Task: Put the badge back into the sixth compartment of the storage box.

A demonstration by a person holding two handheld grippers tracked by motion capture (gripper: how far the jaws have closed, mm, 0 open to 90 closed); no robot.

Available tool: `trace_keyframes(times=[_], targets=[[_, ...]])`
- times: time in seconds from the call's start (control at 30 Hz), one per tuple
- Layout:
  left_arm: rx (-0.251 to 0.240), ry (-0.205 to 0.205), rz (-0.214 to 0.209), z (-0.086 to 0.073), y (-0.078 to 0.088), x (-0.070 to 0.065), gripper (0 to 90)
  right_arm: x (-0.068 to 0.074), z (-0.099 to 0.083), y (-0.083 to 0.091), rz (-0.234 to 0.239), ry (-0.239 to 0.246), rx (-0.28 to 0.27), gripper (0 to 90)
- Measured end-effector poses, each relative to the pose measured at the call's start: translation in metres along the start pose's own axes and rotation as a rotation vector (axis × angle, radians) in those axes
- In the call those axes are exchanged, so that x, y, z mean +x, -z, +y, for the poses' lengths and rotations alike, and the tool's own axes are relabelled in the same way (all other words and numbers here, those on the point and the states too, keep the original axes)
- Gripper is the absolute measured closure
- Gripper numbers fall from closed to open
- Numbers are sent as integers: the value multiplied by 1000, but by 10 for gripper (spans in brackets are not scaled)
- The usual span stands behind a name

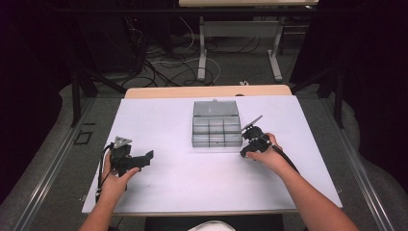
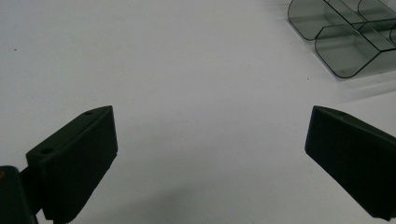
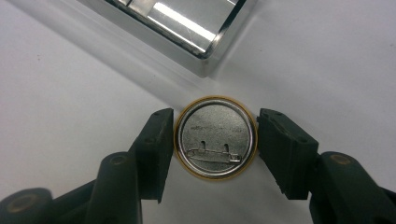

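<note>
The right gripper [image 3: 215, 140] is bracketing a pin-back button badge [image 3: 215, 137] lying face down just beside the near right corner of the clear compartment box [image 1: 216, 123]; its jaws are touching or nearly touching the rim, grip unconfirmed. The left gripper [image 2: 210, 154] is waiting wide open and empty, well apart to the box's left. Likely risk: the thin rim slipping out, because the badge is lying flat on the white table [image 1: 159, 187].

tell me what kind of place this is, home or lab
Most likely a lab or recording workspace, not a home: a white-topped table ringed by dark curtains, loose cables on the floor behind it, another bench's metal legs, and a person holding a hand-held gripper.
</note>
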State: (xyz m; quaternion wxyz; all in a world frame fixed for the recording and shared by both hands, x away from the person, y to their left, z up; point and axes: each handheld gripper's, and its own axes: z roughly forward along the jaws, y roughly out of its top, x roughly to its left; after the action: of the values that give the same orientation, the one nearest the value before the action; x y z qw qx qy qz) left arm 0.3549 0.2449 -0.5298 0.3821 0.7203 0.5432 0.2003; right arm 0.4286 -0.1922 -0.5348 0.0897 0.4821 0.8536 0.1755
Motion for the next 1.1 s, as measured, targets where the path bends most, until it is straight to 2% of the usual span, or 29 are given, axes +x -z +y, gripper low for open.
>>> trace_keyframes(times=[0.53,0.67,0.7,0.83,0.87,0.9,0.93,0.97,1.0,1.03,1.1], targets=[[1,0,0,0,0,0,27,0,0,1,-5,2,11,467],[3,-2,0,0,0,1,27,0,0,1,1,-11,-4,467],[4,-1,0,0,0,1,27,-1,-1,0,-3,-15,-29,468],[-3,1,0,0,-1,0,27,-2,0,5,0,-26,-14,468],[-4,1,0,0,-1,0,27,-3,0,6,2,-15,-25,468],[-4,2,0,0,-1,0,27,-2,0,8,2,-38,-19,468],[-4,2,0,0,-1,0,27,-3,-1,6,12,-31,-59,468],[-3,2,0,0,-1,0,27,-4,-1,8,10,-30,-58,468],[1,1,-1,0,0,0,27,-5,0,11,3,-24,-28,468],[2,3,-2,0,0,0,27,-4,-1,9,20,-51,-72,468],[2,2,-2,0,0,0,27,-6,1,16,1,-32,-10,468]])
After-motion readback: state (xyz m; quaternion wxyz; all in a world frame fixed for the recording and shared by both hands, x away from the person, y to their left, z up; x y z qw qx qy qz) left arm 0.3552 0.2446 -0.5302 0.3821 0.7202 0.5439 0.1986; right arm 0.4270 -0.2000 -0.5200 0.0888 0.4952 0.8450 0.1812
